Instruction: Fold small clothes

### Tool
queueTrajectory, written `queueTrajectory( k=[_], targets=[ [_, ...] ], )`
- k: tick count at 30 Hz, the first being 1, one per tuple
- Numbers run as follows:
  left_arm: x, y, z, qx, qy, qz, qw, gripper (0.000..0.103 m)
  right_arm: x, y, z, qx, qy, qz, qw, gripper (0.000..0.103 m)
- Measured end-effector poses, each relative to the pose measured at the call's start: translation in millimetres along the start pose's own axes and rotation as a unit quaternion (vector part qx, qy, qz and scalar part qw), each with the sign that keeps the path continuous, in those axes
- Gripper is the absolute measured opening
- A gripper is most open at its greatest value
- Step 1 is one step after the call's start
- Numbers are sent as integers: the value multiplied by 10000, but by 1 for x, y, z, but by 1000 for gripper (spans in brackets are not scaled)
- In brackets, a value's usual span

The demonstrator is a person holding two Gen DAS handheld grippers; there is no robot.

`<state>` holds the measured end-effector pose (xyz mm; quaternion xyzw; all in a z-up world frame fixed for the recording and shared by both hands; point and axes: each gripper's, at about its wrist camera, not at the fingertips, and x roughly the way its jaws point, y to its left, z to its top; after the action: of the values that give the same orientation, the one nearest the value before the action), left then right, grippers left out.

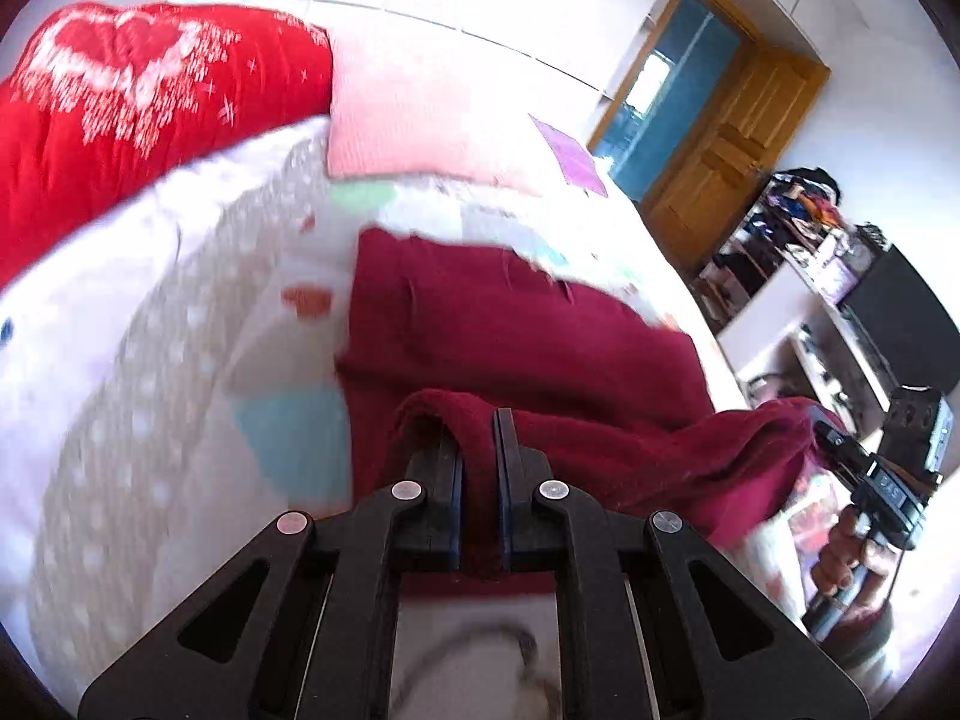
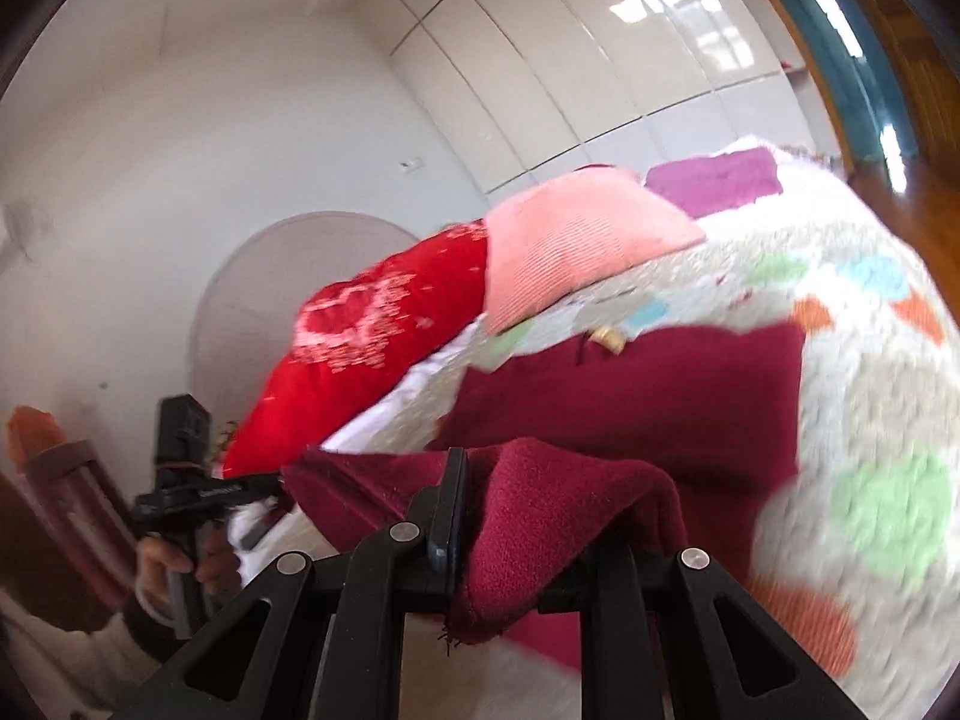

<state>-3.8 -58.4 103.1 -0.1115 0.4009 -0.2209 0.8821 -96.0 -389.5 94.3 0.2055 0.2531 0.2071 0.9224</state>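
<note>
The dark red garment (image 1: 516,324) lies spread on the patterned bedspread (image 1: 180,312), its near edge lifted off the bed. The left claw (image 1: 479,468) is clenched on one part of that raised edge. The right claw (image 2: 480,516) pinches another, cloth draping over its fingers.

Beyond the maroon garment (image 1: 510,324) at mid-frame, bare quilt (image 1: 180,324) lies open at left, while the red cushion (image 1: 138,108) and pink pillow (image 1: 420,114) block the upper left.
</note>
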Motion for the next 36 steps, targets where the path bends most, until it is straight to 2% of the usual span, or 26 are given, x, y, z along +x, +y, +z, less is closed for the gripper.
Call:
queueTrajectory(
  k=[3,9,13,14,15,16,17,19,21,23,25,27,28,29,31,32,34,36],
  targets=[
    [28,6,27,-8,-70,227,9997,7,26,-18,24,28,-3,-175,9998,14],
    [86,18,70,-32,87,473,9988,7,83,-58,66,210,79,-470,9986,13],
    [130,41,85,-604,418,337,9967,9,124,-103,79,790,254,-641,9945,15],
    [138,49,89,-862,418,167,9953,11,134,-118,80,923,280,-716,9928,29],
    [139,52,90,-974,385,34,9945,19,137,-125,80,943,257,-820,9918,57],
    [141,57,93,-1066,327,-149,9937,30,139,-132,81,962,195,-972,9904,64],
    [141,57,96,-1069,316,-194,9936,36,135,-139,82,1039,74,-1089,9886,65],
    [137,58,99,-1038,198,-87,9944,61,127,-150,84,1269,-6,-1146,9853,65],
    [126,56,103,-971,-93,106,9952,70,113,-157,85,1475,-141,-1088,9830,65],
    [119,57,107,-978,-190,49,9950,71,104,-151,87,1261,-115,-1179,9849,65],
    [119,56,108,-991,-100,33,9950,71,104,-139,88,818,-7,-1497,9853,65],
    [124,53,105,-921,6,76,9957,71,118,-132,90,370,262,-1859,9815,65],
    [127,52,104,-878,53,116,9961,71,124,-130,90,268,352,-1899,9808,65],
    [133,49,101,-822,133,203,9963,71,140,-127,90,81,583,-1951,9790,64],
    [147,46,97,-778,307,359,9958,71,160,-122,88,-262,902,-2152,9720,13],
    [156,45,97,-780,405,416,9953,71,170,-116,86,-576,1033,-2472,9617,7],
    [168,45,97,-761,477,459,9949,71,170,-109,91,-825,889,-2634,9570,7],
    [181,44,98,-736,482,557,9946,71,162,-112,96,-809,637,-2926,9507,7]
  ],
)
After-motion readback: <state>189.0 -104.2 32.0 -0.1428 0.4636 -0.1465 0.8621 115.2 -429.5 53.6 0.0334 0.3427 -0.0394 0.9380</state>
